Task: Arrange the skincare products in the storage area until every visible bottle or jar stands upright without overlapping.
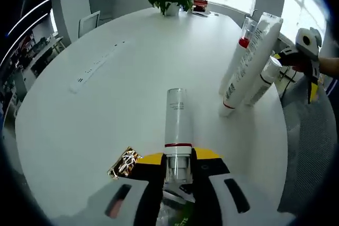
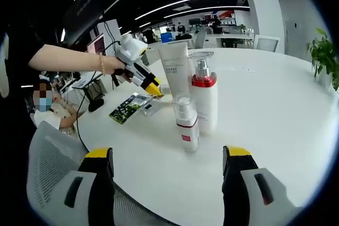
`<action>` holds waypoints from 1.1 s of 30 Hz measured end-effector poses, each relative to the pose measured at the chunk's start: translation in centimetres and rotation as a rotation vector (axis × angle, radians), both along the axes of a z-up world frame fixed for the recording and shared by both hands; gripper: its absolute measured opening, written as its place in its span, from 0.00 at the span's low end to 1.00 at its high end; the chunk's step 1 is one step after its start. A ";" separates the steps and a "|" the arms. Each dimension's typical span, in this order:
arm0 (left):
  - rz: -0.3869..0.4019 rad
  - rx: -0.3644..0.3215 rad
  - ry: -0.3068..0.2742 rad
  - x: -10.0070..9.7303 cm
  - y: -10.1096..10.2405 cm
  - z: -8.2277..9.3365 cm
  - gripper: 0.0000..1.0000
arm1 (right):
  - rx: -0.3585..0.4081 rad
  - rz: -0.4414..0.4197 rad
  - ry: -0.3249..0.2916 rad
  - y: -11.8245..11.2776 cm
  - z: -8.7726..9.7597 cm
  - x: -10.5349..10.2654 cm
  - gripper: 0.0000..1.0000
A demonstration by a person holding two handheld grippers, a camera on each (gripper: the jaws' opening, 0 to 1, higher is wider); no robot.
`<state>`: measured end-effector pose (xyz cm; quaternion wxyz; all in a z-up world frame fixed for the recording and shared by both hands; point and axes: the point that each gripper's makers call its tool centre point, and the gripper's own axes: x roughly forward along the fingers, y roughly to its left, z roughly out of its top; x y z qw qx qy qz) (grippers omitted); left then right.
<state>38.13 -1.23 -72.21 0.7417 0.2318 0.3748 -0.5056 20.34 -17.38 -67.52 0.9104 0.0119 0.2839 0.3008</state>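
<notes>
The bottle [image 1: 177,125] with the clear cap lies flat on the desk [image 1: 106,120], its cap end clamped between the jaws of the left gripper [image 1: 178,169], so it is the one product not yet upright. Well apart from it, near the desk's edge, a group of three already stands: a white tube [image 2: 174,66], a red-collared pump bottle [image 2: 204,99] and a small bottle [image 2: 186,125], close together and hard to judge as touching or merely beside one another. By my reading the job is mostly done; what is left is to stand the held bottle up clear of the others. The right gripper [image 2: 168,175] is wide open and holds nothing, facing the group. A gold-foil item [image 1: 124,163] by the left gripper and a flat packet [image 2: 127,107] are hard to make out. The labels are unreadable.
</notes>
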 end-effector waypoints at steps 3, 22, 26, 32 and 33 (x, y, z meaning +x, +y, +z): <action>0.019 -0.003 0.000 -1.4 0.4 1.1 0.23 | -0.008 0.011 -0.006 0.1 0.0 0.0 0.84; -0.036 0.002 -0.047 -8.4 1.7 4.3 0.24 | 0.015 0.093 -0.067 1.6 1.7 -0.8 0.75; -0.040 0.006 -0.042 -10.4 2.2 5.0 0.24 | 0.086 0.160 -0.096 3.4 3.8 -1.4 0.75; -0.058 -0.006 0.001 -13.5 2.6 5.3 0.24 | 0.084 0.267 -0.144 5.9 5.8 -1.4 0.72; -0.059 -0.009 0.010 -14.0 2.7 5.3 0.24 | 0.087 0.282 -0.153 6.3 6.2 -1.3 0.70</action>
